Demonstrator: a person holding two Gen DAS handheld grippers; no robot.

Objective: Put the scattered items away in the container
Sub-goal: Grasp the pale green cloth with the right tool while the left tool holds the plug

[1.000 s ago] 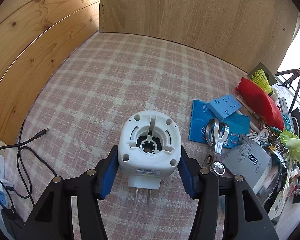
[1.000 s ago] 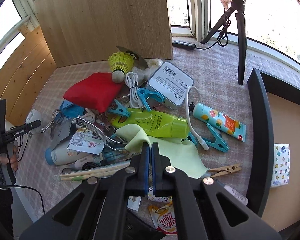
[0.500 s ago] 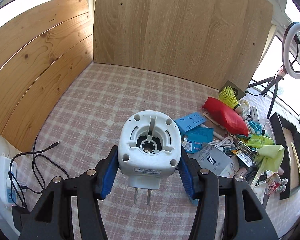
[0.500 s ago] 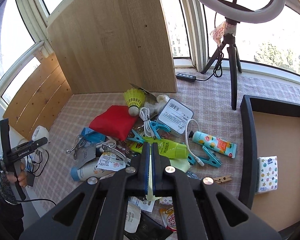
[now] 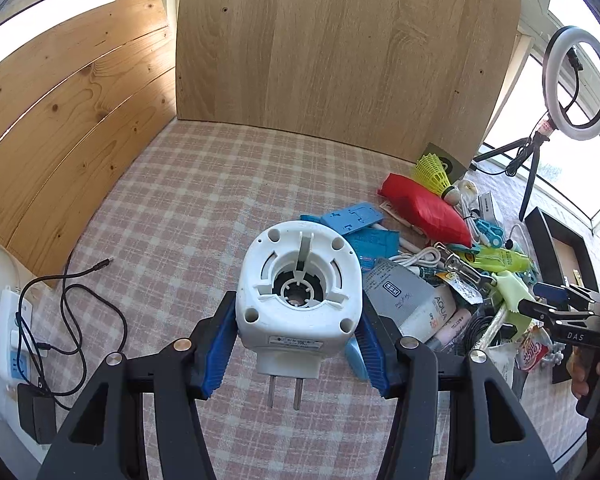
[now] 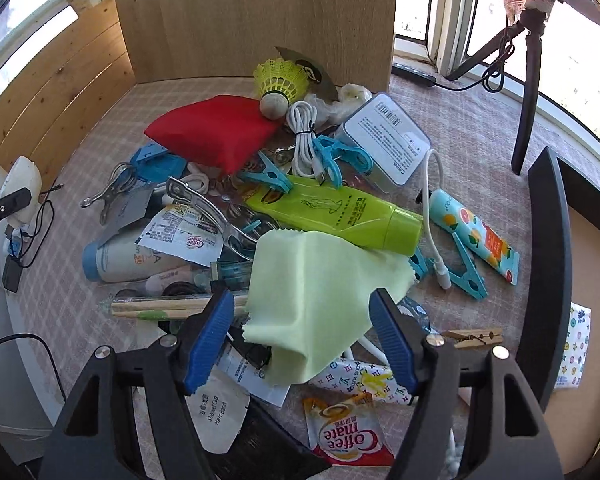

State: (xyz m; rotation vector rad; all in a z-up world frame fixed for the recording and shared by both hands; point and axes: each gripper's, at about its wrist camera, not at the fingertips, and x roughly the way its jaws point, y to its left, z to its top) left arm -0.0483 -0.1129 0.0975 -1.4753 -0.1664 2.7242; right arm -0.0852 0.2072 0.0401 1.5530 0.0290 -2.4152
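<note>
Both wrist cameras look steeply down along their fingers, sharing the clutter pile (image 6: 284, 208) from opposite sides

Pale green cloth (image 6: 320, 280), pink-checked tablecloth (image 5: 204, 208)

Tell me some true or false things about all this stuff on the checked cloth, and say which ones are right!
1. The left tongs squeeze a white plug-in gadget. True.
2. The right tongs are shut tight on a chopstick. False: they are opening, with the pale green cloth lying between them.
3. The yellow shuttlecock sits next to the red pouch. True.
4. The lime green bottle stands upright. False: it lies on its side.
5. The black tray already holds the red pouch. False: the pouch is on the cloth-covered table, in the pile.
</note>
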